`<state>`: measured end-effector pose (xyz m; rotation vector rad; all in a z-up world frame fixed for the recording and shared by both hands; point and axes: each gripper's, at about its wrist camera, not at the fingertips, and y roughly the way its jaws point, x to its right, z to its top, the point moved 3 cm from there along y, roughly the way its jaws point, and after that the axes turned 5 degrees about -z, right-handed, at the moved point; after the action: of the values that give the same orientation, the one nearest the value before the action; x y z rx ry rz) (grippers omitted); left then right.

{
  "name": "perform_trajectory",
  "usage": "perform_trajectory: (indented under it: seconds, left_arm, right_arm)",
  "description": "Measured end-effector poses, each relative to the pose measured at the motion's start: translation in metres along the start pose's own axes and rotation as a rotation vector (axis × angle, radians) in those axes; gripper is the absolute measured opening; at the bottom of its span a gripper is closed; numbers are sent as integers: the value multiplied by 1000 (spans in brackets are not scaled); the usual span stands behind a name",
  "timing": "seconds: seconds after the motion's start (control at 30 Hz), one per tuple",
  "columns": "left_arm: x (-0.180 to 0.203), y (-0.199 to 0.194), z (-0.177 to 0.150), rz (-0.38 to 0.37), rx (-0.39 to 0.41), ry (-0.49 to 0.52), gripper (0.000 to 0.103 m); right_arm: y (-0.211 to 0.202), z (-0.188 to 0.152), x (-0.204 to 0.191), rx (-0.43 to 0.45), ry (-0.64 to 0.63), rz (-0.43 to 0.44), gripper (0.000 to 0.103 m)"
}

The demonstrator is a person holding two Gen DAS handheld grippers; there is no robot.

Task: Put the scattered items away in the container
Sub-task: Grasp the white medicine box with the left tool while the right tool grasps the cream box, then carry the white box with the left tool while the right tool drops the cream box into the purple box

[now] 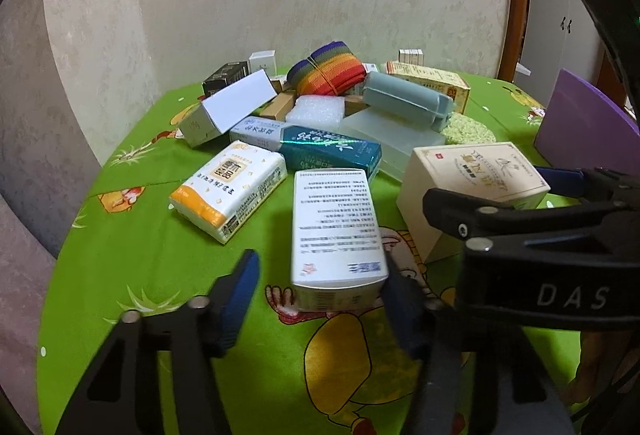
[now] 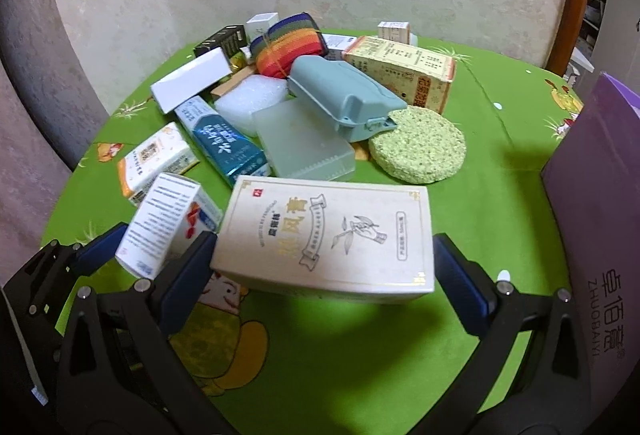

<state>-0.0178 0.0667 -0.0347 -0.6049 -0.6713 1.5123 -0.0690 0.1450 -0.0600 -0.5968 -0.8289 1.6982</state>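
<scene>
A white printed box (image 1: 336, 235) lies on the green tablecloth between the jaws of my left gripper (image 1: 320, 295). The right pad rests against its side, while the left pad stands a little apart from it. A cream box with a leaf drawing (image 2: 328, 239) fills my right gripper (image 2: 324, 271), both blue pads pressed on its short ends. In the left wrist view that cream box (image 1: 472, 187) sits at the right with the right gripper across it. The purple container (image 2: 600, 195) stands at the right edge.
A pile fills the table's far half: tissue pack (image 1: 228, 191), teal toothpaste box (image 1: 332, 151), grey-blue case (image 2: 340, 95), green round sponge (image 2: 418, 151), rainbow strap roll (image 2: 288, 47), translucent box (image 2: 304, 147) and several cartons. A wall rises behind.
</scene>
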Motion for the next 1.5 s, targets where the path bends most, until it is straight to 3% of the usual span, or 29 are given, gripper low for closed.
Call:
perform_trajectory:
  seconds: [0.17, 0.77, 1.5]
  left_arm:
    - [4, 2, -1, -5, -16, 1, 40]
    - [12, -16, 9, 73, -18, 1, 40]
    - [36, -40, 41, 160, 27, 86, 40]
  right_arm:
    - [1, -2, 3, 4, -24, -29, 100]
    - [-16, -3, 12, 51, -46, -14, 99]
    - [-57, 10, 61, 119, 65, 34, 99]
